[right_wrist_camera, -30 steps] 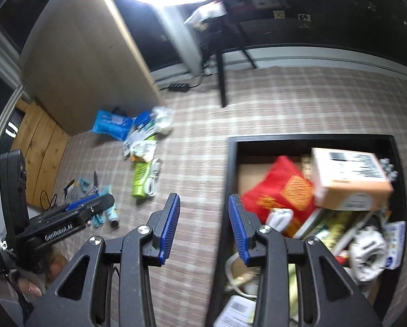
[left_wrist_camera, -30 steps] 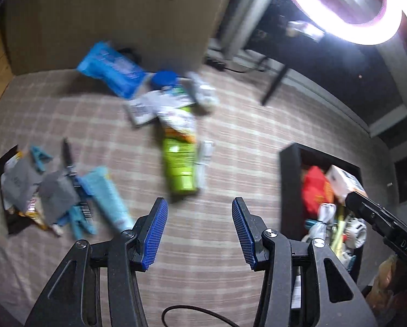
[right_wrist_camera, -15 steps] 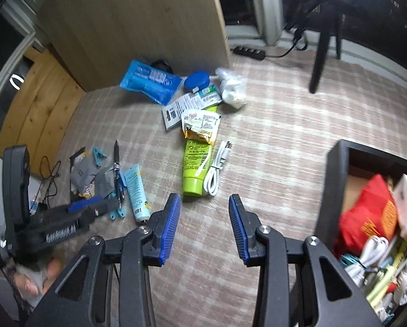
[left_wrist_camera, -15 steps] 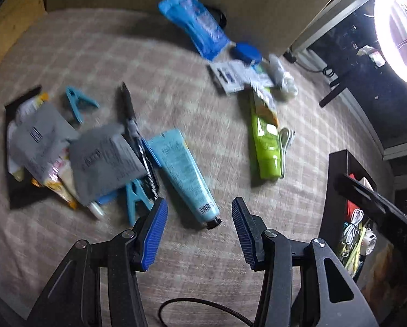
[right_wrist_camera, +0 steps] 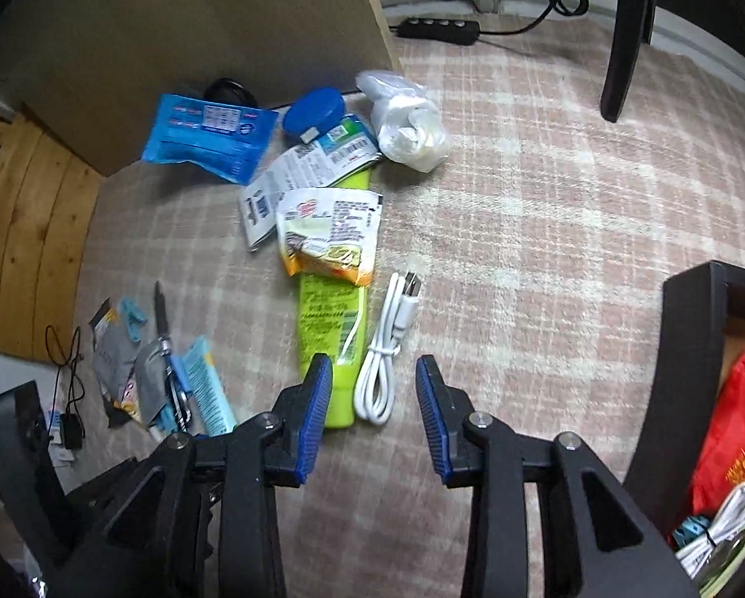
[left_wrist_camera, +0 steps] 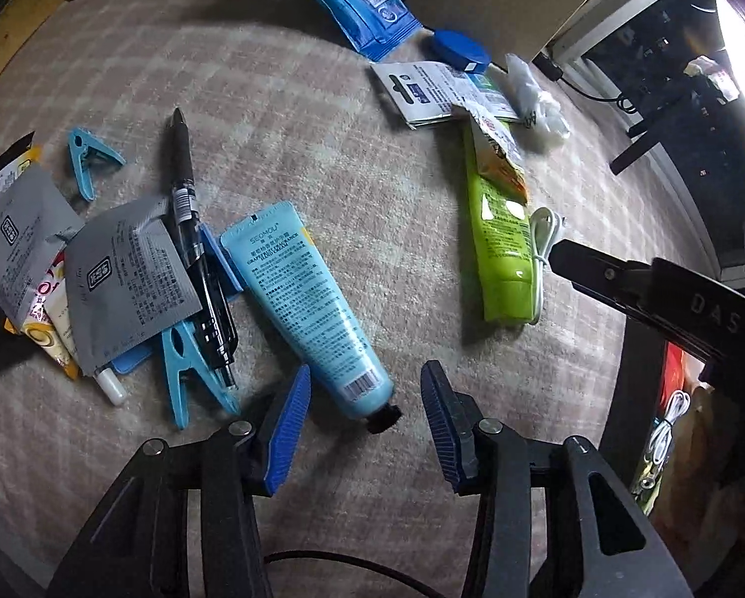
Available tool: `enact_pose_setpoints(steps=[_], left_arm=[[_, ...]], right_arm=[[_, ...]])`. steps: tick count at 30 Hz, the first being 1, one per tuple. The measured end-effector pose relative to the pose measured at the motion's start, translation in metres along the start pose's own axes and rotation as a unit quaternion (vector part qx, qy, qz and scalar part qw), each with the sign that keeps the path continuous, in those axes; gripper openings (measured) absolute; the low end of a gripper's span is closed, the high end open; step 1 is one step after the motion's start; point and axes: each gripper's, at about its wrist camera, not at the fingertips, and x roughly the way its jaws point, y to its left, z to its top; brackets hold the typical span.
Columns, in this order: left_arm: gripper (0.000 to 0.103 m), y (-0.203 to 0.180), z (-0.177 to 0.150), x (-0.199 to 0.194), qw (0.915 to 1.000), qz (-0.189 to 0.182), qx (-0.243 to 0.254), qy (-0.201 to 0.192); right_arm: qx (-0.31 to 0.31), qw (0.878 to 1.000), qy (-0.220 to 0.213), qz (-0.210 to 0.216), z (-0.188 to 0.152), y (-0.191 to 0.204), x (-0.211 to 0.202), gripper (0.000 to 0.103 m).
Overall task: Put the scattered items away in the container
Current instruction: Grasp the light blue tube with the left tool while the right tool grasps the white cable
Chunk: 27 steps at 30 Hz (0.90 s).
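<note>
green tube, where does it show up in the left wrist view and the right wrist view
Left wrist view: the green tube lies right of centre, running top to bottom, above and to the right of the left gripper.
Right wrist view: the green tube lies just left of centre, its lower end beside the right gripper's left finger.
Shared landmark: the white cable lies right alongside the tube in both.

A home room is showing here: a checked rug (right_wrist_camera: 546, 209) is covering the floor, a power strip (right_wrist_camera: 437, 29) is lying by the wall, and toiletries are sitting around a black storage box (right_wrist_camera: 691, 329).
</note>
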Motion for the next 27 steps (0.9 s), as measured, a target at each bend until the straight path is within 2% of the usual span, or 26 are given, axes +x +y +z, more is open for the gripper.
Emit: enact_pose_setpoints(steps=[6,8,14,18,22,24,27], left_arm=[[0.042,-0.004,0.005,0.009,0.9999,0.000,-0.009,0.006],[0.042,-0.006,0.009,0.010,0.9999,0.003,-0.012,0.005],[0.042,-0.014,0.014,0.012,0.9999,0.016,-0.005,0.001],[0.045,-0.009,0.017,0.010,0.9997,-0.009,-0.021,0.005],[0.048,-0.004,0.022,0.003,0.9993,-0.017,-0.035,-0.002],[0.051,-0.003,0.025,0.002,0.9992,-0.009,-0.039,-0.007],[0.048,-0.006,0.031,0.010,0.9990,0.007,-0.044,0.003]], right_arm=[[-0.005,1.000,0.009,-0.010,0.006,0.000,0.013,0.028],[-0.013,1.000,0.013,-0.020,0.006,0.002,0.016,0.024],[-0.046,0.997,0.006,-0.064,0.010,0.010,0.014,0.023],[-0.044,0.998,0.023,-0.031,0.009,0.019,0.018,0.023],[-0.066,0.995,0.020,-0.074,0.009,0.028,0.023,0.022],[-0.067,0.994,0.027,-0.080,0.010,0.025,0.025,0.021],[-0.056,0.995,0.033,-0.082,0.012,0.015,0.026,0.018]])
